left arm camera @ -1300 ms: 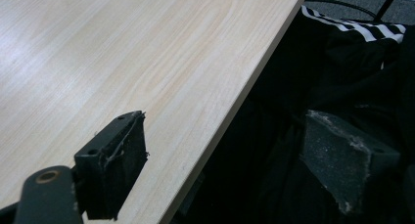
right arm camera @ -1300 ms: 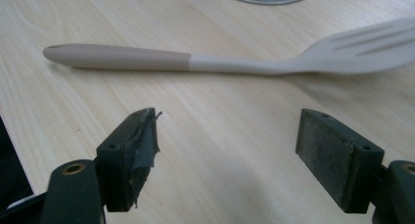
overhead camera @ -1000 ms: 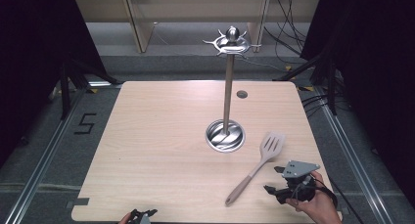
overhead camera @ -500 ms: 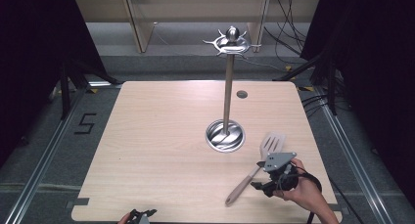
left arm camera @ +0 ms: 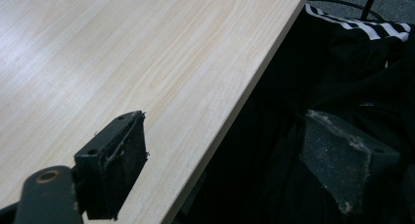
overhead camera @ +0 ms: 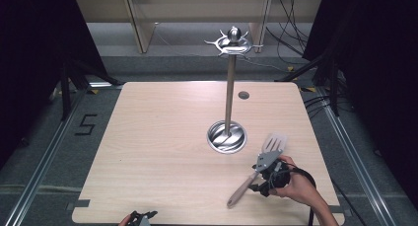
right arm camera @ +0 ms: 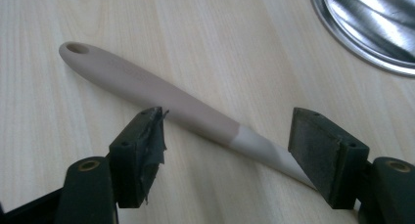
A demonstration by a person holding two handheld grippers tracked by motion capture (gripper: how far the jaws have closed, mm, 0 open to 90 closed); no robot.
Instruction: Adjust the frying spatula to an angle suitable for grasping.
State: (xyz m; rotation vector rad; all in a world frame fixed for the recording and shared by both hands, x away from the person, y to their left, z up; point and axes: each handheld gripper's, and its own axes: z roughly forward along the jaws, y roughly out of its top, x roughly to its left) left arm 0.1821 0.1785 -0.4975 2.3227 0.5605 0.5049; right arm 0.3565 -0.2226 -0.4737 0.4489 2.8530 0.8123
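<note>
The right gripper's fingers, spread wide, had come in from the right to straddle the spatula's handle on the surface, near right of the utensil stand; a grasp looked imminent. The left gripper waited released at the near edge.

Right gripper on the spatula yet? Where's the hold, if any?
Nothing is held. The right gripper is open, its jaws either side of the spatula handle but not closed on it. The left gripper is open at the table edge.
</note>
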